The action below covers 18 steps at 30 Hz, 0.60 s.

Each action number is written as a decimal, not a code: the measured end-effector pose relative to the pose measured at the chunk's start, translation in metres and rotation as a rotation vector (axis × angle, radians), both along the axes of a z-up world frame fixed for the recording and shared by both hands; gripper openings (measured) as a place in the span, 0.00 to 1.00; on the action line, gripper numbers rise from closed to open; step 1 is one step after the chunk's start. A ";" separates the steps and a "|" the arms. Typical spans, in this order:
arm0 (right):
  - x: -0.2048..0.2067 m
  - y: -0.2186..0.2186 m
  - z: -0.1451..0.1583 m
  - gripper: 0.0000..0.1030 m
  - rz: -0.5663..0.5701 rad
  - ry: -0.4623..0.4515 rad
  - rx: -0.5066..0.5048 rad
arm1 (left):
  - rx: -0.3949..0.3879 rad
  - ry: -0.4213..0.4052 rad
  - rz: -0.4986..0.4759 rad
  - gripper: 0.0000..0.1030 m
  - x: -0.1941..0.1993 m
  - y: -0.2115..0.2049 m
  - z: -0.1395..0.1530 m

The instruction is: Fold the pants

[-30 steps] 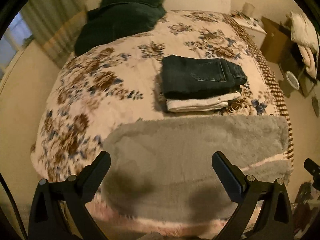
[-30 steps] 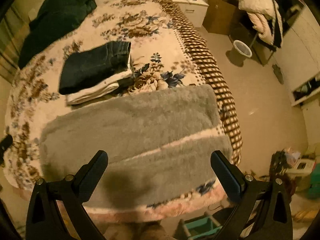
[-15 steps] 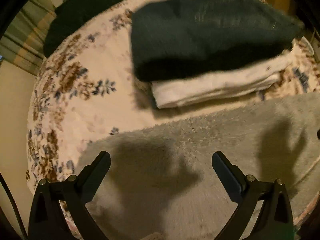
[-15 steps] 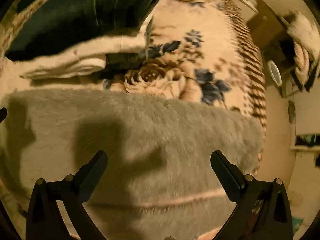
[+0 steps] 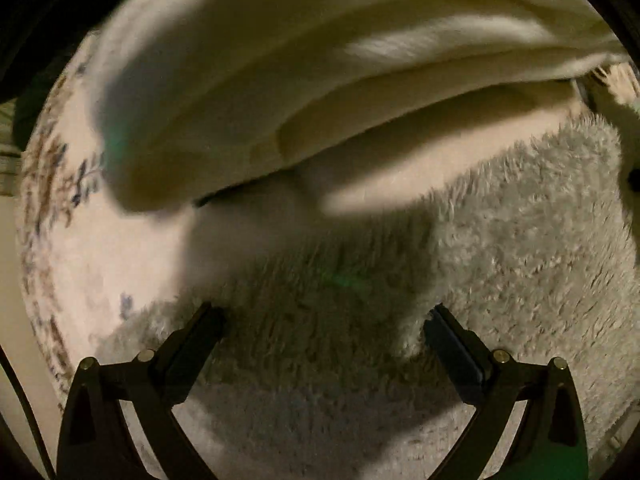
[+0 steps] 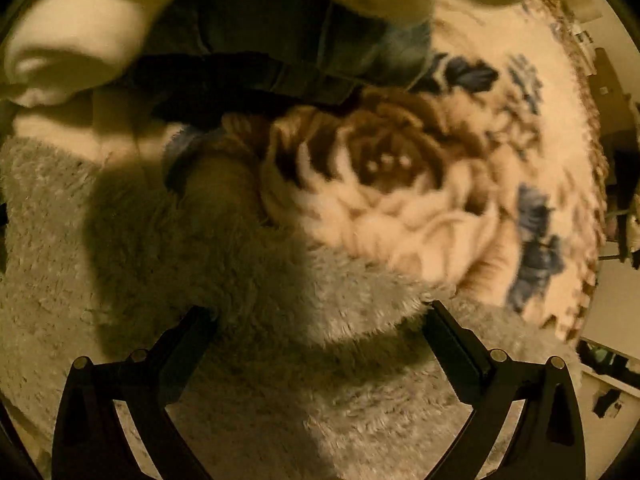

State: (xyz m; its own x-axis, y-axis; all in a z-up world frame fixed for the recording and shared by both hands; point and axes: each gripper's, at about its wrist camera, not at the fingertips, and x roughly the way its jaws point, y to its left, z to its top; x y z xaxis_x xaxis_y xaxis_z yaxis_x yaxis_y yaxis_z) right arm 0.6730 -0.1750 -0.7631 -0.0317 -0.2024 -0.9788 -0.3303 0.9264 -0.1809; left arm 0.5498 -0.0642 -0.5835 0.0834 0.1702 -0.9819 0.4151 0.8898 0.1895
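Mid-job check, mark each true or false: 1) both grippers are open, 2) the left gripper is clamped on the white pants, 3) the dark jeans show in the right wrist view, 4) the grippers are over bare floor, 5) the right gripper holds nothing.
1) True: the left gripper and right gripper both stand wide open.
2) False: the white pants lie ahead of its fingers, ungripped.
3) True: the dark jeans lie at the top of that view.
4) False: both are over the grey fleece on the floral bedspread.
5) True: only fleece shows between its fingers.
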 end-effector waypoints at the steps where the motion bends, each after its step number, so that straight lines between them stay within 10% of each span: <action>1: 0.001 -0.001 -0.002 0.99 -0.006 0.004 0.009 | -0.016 0.007 -0.002 1.00 0.003 0.001 -0.001; 4: 0.001 -0.003 -0.003 0.89 -0.002 -0.001 0.039 | -0.063 0.008 -0.024 0.90 0.008 0.002 0.001; 8: -0.004 -0.003 0.002 0.64 0.006 -0.025 0.088 | -0.126 0.008 -0.054 0.47 0.009 -0.003 0.008; 12: -0.016 -0.007 0.019 0.22 -0.011 -0.077 0.104 | -0.121 -0.036 -0.080 0.14 0.001 -0.012 0.022; 18: -0.032 -0.029 0.058 0.10 -0.097 -0.168 0.128 | -0.168 -0.138 -0.013 0.08 -0.016 -0.005 0.071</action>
State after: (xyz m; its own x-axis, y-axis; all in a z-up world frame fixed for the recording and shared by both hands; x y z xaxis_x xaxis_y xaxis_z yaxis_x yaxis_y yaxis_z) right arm 0.6408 -0.2044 -0.7050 0.1209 -0.0803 -0.9894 -0.2140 0.9712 -0.1049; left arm 0.5337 -0.0688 -0.5126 0.2205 0.0028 -0.9754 0.4070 0.9085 0.0946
